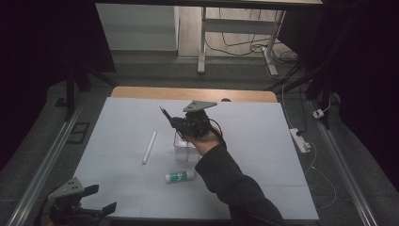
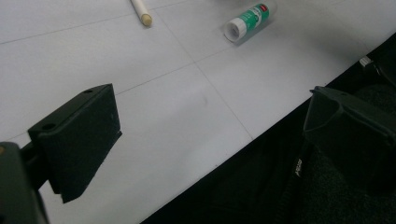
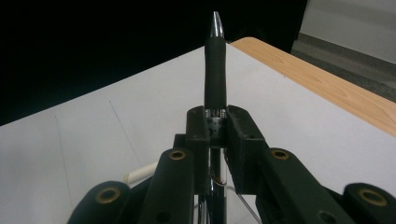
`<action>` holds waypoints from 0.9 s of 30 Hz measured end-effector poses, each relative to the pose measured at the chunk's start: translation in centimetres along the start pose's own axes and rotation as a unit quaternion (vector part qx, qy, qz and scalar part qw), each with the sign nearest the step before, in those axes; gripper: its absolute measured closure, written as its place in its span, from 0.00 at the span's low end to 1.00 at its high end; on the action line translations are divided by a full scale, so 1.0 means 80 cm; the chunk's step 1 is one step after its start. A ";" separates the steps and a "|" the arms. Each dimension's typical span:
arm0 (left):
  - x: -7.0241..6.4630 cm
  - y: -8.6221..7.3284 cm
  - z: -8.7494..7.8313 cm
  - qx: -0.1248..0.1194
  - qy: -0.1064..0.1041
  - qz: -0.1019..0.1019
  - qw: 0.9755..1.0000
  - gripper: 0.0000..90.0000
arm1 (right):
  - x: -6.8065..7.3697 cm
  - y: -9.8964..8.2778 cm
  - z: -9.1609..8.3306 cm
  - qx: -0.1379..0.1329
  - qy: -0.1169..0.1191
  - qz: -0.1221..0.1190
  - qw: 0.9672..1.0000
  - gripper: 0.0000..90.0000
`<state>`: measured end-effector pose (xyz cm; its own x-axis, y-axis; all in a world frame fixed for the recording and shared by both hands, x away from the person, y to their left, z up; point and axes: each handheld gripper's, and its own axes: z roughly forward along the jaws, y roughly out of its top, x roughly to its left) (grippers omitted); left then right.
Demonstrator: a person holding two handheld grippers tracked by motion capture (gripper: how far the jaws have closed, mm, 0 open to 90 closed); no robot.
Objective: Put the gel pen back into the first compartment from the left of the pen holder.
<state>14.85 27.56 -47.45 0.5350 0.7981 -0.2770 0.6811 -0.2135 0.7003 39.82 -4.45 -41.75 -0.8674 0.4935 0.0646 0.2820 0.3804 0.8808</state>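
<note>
Two hand-held grippers are at work over a pale grey tabletop (image 1: pixel 263 141). The right gripper (image 3: pixel 216 122) has its jaws closed down to a narrow gap on a slim pen with a black rubber grip and a silver metal tip (image 3: pixel 215 70), clamped between the two pads with its point sticking out past them. In the high view the same right gripper (image 1: pixel 175 121) is held above the middle of the tabletop, the pen (image 1: pixel 165 114) angled up and to the left, directly over a small clear plastic box (image 1: pixel 183 147) that stands on the surface. The left gripper (image 2: pixel 205 121) hangs at the near left corner of the tabletop, its jaws spread wide with nothing between them. A long white cylindrical stick (image 1: pixel 149 147) lies to the left of the clear box, and a green-and-white glue stick with a white cap (image 1: pixel 179 176) lies on its side just in front of the box, nearer the person.
</note>
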 end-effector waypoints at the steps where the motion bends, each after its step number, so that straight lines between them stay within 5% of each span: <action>1: 0.000 0.000 0.000 0.000 0.000 0.000 1.000 0.04 | 0.001 0.000 0.002 0.000 0.001 0.000 1.000 0.88; 11: 0.001 0.000 -0.001 -0.002 -0.001 0.001 1.000 0.04 | 0.005 -0.011 0.021 0.005 -0.002 -0.006 1.000 0.88; 27: 0.000 0.000 0.000 -0.001 0.000 0.001 1.000 0.04 | 0.006 -0.032 0.015 0.036 -0.014 -0.017 0.999 0.84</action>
<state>14.84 27.58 -47.45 0.5358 0.7978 -0.2763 0.6795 -0.2132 0.7020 39.18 -4.25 -44.58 -0.8655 0.5005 0.0223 0.2831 0.4519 0.8460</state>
